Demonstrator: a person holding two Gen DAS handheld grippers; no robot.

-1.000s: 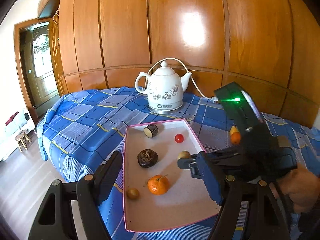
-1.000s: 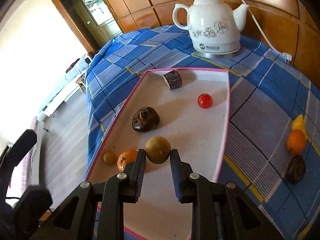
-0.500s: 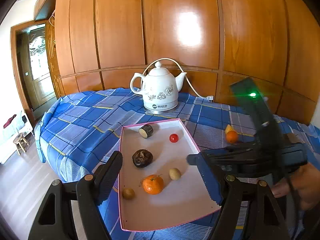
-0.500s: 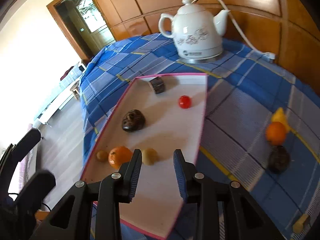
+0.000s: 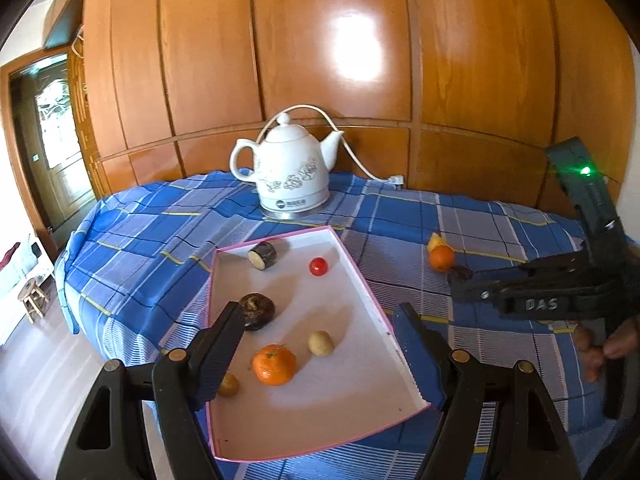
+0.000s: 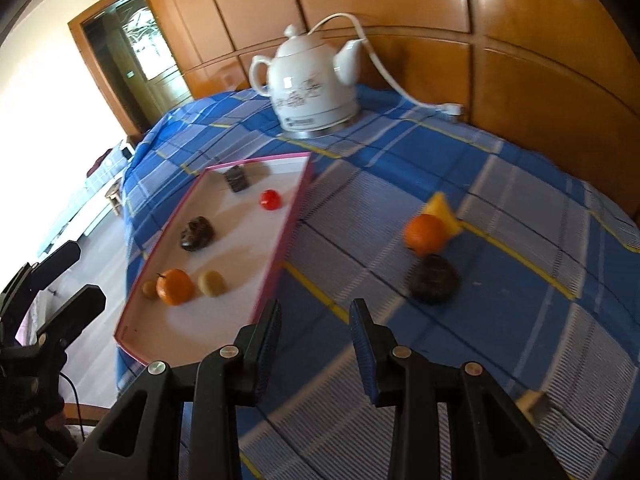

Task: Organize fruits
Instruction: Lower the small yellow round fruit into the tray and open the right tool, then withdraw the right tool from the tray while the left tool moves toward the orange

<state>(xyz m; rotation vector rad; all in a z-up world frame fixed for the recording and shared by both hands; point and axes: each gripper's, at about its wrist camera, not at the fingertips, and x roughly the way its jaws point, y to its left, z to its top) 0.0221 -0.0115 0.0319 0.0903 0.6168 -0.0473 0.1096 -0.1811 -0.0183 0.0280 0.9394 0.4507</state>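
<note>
A white tray with a pink rim [image 5: 362,276] lies on the blue checked cloth. It holds an orange [image 5: 275,364], a pale round fruit [image 5: 321,343], a small brown fruit [image 5: 229,385], a dark round fruit [image 5: 258,310], a red tomato [image 5: 319,267] and a cut dark piece [image 5: 262,256]. My left gripper [image 5: 318,320] hangs open over the tray's near half, empty. My right gripper [image 6: 316,320] is open a little, with nothing between its fingers, over the cloth just right of the tray [image 6: 280,248]. Ahead of it lie an orange [image 6: 425,233], a dark fruit [image 6: 434,280] and a yellow piece [image 6: 442,210].
A white kettle [image 5: 290,176] with a cord stands behind the tray, against the wooden wall panels. The table's left edge drops to the floor, with a stool [image 5: 32,296] and a doorway beyond. Another small yellow piece [image 6: 530,400] lies near the right gripper.
The right gripper let go of the pale round fruit, which now lies in the tray beside the orange, and swung right, out over the cloth. The left gripper shifted only slightly.
</note>
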